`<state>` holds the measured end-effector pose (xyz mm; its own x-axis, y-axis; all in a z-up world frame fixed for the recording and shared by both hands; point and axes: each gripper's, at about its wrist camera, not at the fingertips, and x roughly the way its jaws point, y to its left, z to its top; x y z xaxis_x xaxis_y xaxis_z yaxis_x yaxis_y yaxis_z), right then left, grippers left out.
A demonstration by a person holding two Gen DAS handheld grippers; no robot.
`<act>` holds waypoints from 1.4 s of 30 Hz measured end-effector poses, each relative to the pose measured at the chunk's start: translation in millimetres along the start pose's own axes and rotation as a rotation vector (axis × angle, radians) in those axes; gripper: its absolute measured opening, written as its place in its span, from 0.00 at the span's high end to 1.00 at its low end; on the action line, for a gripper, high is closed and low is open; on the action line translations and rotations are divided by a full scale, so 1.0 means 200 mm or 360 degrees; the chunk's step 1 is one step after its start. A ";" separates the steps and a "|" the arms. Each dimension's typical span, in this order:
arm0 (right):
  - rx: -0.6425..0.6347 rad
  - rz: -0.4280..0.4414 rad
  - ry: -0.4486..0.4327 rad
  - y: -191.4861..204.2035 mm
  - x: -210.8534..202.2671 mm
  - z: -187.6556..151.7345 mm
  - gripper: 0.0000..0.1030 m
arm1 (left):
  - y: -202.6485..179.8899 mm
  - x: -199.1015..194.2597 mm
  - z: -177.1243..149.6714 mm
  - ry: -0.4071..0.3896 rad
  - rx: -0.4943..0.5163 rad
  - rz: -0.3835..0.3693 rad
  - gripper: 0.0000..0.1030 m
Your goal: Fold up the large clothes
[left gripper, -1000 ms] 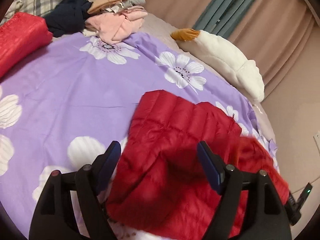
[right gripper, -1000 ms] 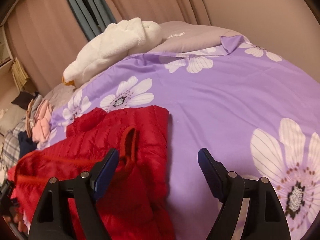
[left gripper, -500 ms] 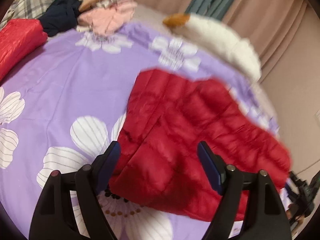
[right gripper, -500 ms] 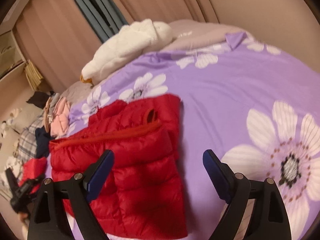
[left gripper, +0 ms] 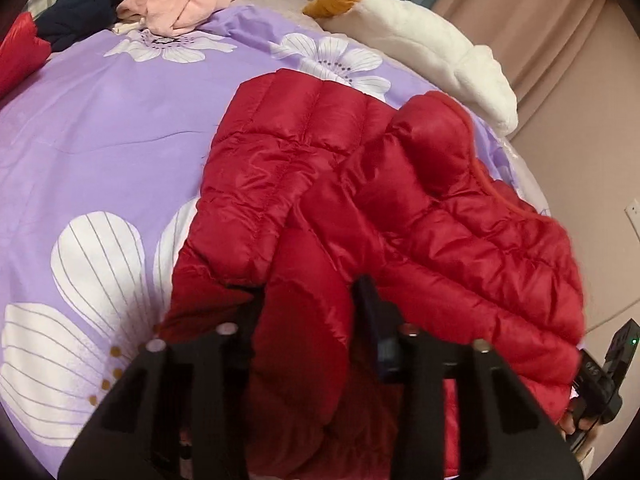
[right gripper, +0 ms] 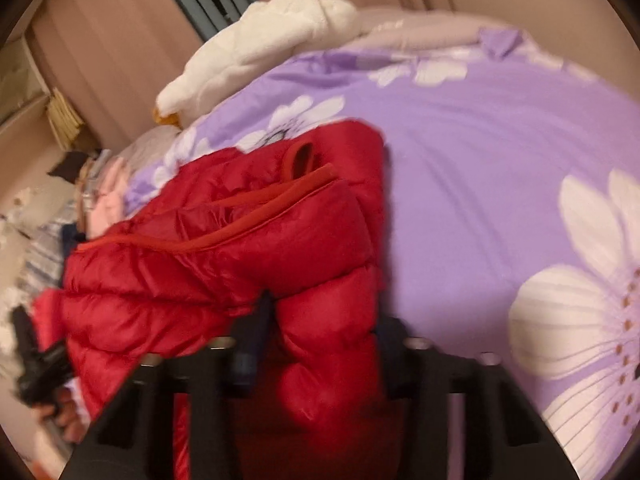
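Observation:
A red puffer jacket [left gripper: 320, 168] lies on the purple flowered bed sheet [left gripper: 100, 128], partly doubled over itself. My left gripper [left gripper: 310, 304] is at the jacket's near edge. Its jaws are closing and a thick bunch of red fabric is squeezed between the pads. In the right wrist view the same jacket [right gripper: 208, 248] shows its collar loop and red zipper trim. My right gripper [right gripper: 320, 320] is closing too, with a puffy fold of the jacket pinched between its fingers. Each gripper's body hides the hem beneath it.
A white plush goose [left gripper: 420, 40] lies along the far edge of the bed by the curtains. A pile of pink, navy and tan clothes [left gripper: 184, 12] sits at the far left, with another red garment [left gripper: 20, 52] beside it. The sheet [right gripper: 500, 160] spreads wide on the right.
Both grippers came down onto the jacket's near edge and their jaws went from wide to narrow around the fabric. The jacket now bulges up between them.

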<state>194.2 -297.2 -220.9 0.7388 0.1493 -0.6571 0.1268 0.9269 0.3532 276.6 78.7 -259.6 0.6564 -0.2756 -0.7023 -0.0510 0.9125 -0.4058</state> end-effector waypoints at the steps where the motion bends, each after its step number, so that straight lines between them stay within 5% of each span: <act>1: -0.0029 -0.0018 -0.0026 0.01 -0.01 0.00 0.79 | -0.01 -0.02 0.00 -0.0031 0.0000 0.0037 0.79; 5: -0.0035 0.0015 -0.0127 0.03 -0.12 0.04 0.86 | -0.05 -0.15 0.01 -0.0159 0.0024 0.0065 0.86; 20: -0.0146 0.0089 -0.0461 0.20 -0.39 0.27 0.87 | -0.16 -0.43 0.16 -0.0524 -0.0056 -0.0057 0.88; 29: -0.0147 0.0033 -0.0408 0.26 -0.12 0.54 0.87 | -0.11 -0.28 0.33 -0.0576 -0.0212 0.0056 0.81; 31: -0.0141 -0.0003 -0.0322 0.26 -0.02 0.56 0.84 | -0.08 -0.21 0.35 -0.0534 -0.0215 0.0183 0.74; 32: -0.0129 -0.0005 -0.0260 0.25 0.04 0.56 0.81 | -0.07 -0.19 0.36 -0.0533 -0.0207 0.0277 0.62; 34: -0.0076 -0.0025 -0.0187 0.21 0.12 0.56 0.70 | -0.05 -0.18 0.39 -0.0591 -0.0176 0.0408 0.45; 35: -0.0057 -0.0062 -0.0201 0.18 0.13 0.55 0.57 | -0.03 -0.17 0.41 -0.0620 -0.0155 0.0423 0.39; 36: -0.0049 -0.0087 -0.0216 0.18 0.13 0.54 0.41 | -0.01 -0.16 0.42 -0.0613 -0.0146 0.0436 0.39; 37: -0.0038 -0.0107 -0.0231 0.17 0.13 0.54 0.37 | 0.01 -0.15 0.44 -0.0574 -0.0151 0.0461 0.40; 42: 0.0003 -0.0094 -0.0251 0.18 0.07 0.53 0.33 | 0.04 -0.25 0.43 -0.0521 -0.0210 0.0376 0.40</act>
<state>279.9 -298.9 -146.7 0.8246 0.0385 -0.5644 0.1743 0.9319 0.3182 307.8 126.1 -178.0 0.8186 0.0662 -0.5706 -0.3104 0.8868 -0.3424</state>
